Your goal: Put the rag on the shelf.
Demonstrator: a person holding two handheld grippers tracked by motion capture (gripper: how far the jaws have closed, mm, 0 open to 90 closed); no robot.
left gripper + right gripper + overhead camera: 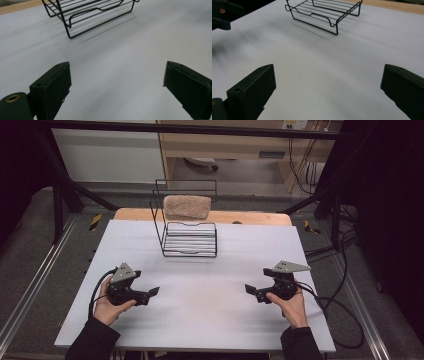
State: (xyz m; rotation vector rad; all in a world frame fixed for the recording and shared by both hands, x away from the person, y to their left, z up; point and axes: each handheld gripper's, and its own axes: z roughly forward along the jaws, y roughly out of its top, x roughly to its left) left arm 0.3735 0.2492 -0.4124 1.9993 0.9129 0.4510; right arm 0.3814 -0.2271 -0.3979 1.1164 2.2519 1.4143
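We hold the left tool (153, 292) and right tool (250, 290) near the bench (210, 320), jaws wide apart and empty. The wire rack (190, 240) stands beyond both tools, toward the bench's far edge, with the towel (187, 206) draped over its upright back.

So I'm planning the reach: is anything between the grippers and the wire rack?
Nothing visible. Bare table lies between the left gripper, the right gripper and the rack; both stand open and empty.
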